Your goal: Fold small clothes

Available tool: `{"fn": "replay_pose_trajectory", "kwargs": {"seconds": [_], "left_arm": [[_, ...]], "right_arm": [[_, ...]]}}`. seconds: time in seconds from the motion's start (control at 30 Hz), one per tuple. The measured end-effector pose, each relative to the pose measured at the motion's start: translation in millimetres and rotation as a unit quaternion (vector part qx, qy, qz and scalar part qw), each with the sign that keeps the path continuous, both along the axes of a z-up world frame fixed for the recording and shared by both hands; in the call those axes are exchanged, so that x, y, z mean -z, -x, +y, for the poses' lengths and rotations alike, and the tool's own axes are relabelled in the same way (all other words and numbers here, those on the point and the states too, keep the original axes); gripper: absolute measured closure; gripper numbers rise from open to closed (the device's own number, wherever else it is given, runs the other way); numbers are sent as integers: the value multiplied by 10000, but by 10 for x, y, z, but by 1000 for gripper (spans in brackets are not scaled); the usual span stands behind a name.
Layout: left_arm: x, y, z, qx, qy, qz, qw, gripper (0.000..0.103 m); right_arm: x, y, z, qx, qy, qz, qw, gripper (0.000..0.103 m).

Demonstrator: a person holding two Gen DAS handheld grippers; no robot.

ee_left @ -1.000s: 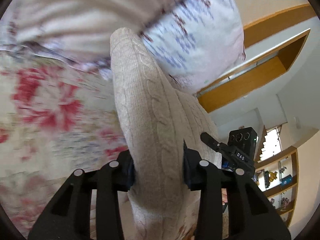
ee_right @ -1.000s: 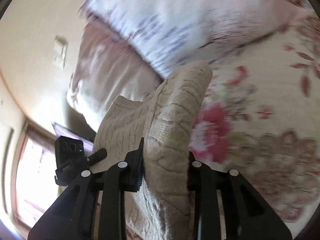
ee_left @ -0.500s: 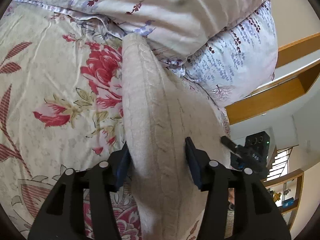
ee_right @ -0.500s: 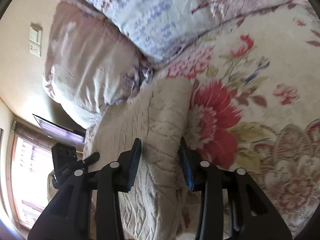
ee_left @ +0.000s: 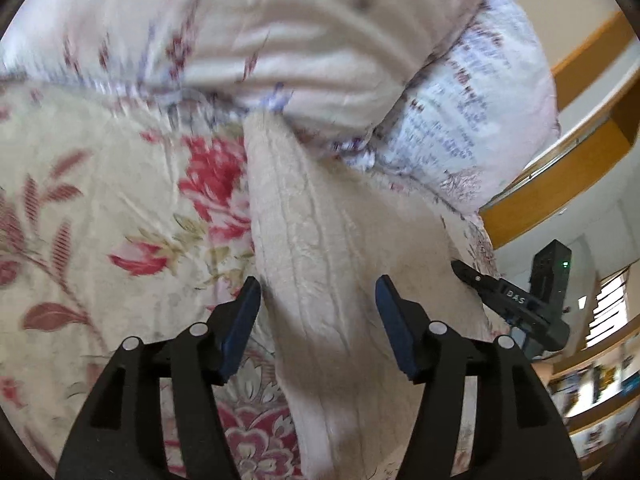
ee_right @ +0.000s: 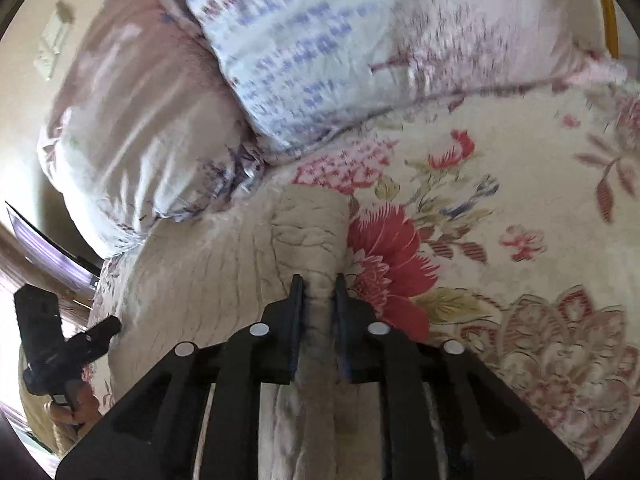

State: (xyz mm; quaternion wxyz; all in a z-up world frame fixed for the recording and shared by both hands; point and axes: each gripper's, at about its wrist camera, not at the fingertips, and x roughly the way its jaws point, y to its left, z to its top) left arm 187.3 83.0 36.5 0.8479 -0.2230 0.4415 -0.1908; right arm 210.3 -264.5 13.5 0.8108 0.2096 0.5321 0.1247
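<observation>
Our beige cable-knit sweater (ee_left: 320, 248) lies on the floral bedspread (ee_left: 120, 200), its far end against the pillows (ee_left: 320, 40) at the bed's head. Our left gripper (ee_left: 318, 308) straddles it with jaws spread; our right gripper (ee_right: 318, 300) pinches its edge (ee_right: 312, 248).

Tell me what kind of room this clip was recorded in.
Most likely a bedroom at home: the sweater lies on a flowered bedspread, with pillows stacked behind it. A wall switch and wooden shelves also show.
</observation>
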Motion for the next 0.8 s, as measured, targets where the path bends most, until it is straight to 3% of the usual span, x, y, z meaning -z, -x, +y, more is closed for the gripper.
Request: {"fn": "replay_pose_trajectory", "kwargs": {"seconds": [0.13,0.27,0.4,0.57,0.8], "left_arm": [[-240,313,-83,82,-296,-670,9973,41],[-360,542,-323,412,-581,-1068,9917,39],[-321,582,-602,778,-731,-981,9894,38],[-119,530,-747,846,-1042,-844,9874,38],[-79,591,-824,744,-1228,-1015,9844,33]], "right_arm": [[-267,212,-14,-158,-173,-519,9984,78],[-379,352,161,-671,-269,-658,9952,78],[-384,467,323,-1045,-130,-605,9926,78],[-193,505,478,-1287,483,-345,9899,76],[-186,552,440,-1102,375,-430,9923,73]]}}
